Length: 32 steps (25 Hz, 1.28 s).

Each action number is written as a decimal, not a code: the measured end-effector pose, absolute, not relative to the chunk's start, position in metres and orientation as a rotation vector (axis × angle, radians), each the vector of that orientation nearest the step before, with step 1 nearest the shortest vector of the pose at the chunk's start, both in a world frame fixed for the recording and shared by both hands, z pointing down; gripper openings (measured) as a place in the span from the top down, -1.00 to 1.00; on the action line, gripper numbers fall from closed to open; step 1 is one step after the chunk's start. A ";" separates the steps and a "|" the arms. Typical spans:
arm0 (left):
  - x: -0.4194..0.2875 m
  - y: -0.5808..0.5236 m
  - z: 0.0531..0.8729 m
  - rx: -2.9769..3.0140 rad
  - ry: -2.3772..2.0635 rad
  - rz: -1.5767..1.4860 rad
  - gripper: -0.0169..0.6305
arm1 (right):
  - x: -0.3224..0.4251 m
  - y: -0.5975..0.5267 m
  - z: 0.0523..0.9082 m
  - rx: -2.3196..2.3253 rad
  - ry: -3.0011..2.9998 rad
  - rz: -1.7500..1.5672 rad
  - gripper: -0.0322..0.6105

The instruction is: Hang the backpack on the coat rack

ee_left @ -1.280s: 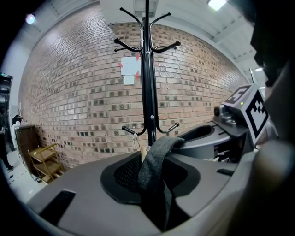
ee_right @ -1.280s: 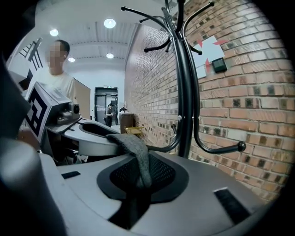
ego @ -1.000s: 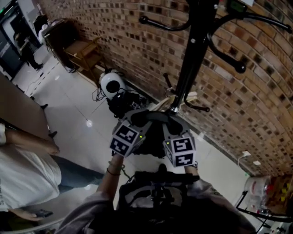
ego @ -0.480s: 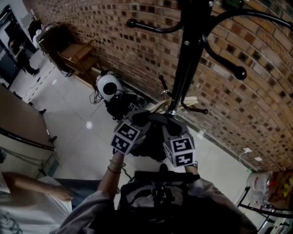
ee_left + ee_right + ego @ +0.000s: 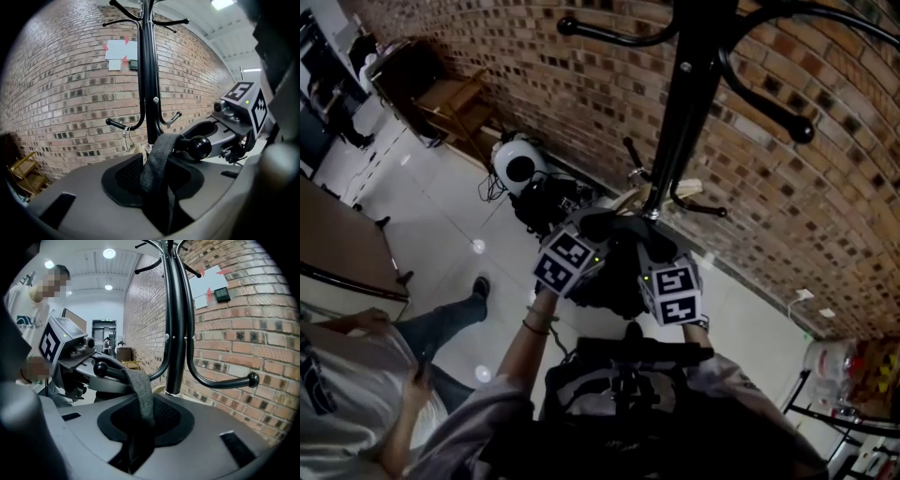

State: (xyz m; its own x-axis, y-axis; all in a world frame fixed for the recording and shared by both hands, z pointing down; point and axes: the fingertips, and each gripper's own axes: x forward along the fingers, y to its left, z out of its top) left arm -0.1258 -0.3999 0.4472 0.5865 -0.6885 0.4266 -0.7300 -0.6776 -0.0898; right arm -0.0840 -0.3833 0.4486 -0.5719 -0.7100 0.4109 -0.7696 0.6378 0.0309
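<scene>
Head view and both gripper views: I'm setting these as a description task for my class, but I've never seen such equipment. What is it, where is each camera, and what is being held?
No robot here: a person holds a two-jaw tool in each hand, the left hand-held gripper and the right hand-held gripper. The patterned cubes belong to them. The head view comes from a camera on the person's head, looking down; the other two come from cameras riding on the grippers, looking along their jaws. A black coat rack stands by a brick wall. Both grippers appear clamped on the grey strap of a dark backpack; the strap is looped over a ball-tipped peg of the rack. A white round device sits on the tiled floor.
</scene>
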 end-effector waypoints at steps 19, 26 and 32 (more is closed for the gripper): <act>-0.162 -0.350 0.430 2.592 -1.462 0.434 0.48 | -0.078 -0.331 0.444 1.213 -2.540 0.277 0.56; -0.184 -0.293 0.438 2.481 -1.531 0.318 0.90 | -0.076 -0.290 0.451 1.262 -2.551 0.357 0.57; -0.177 -0.256 0.448 2.452 -1.490 0.270 0.93 | -0.060 -0.256 0.453 1.323 -2.536 0.410 0.75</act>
State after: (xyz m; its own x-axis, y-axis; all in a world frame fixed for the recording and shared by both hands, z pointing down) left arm -0.1771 -0.2560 0.4478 0.4572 -0.8408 0.2898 -0.8891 -0.4409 0.1232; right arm -0.0600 -0.2561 0.4531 -0.5558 -0.7554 0.3471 -0.8263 0.5479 -0.1307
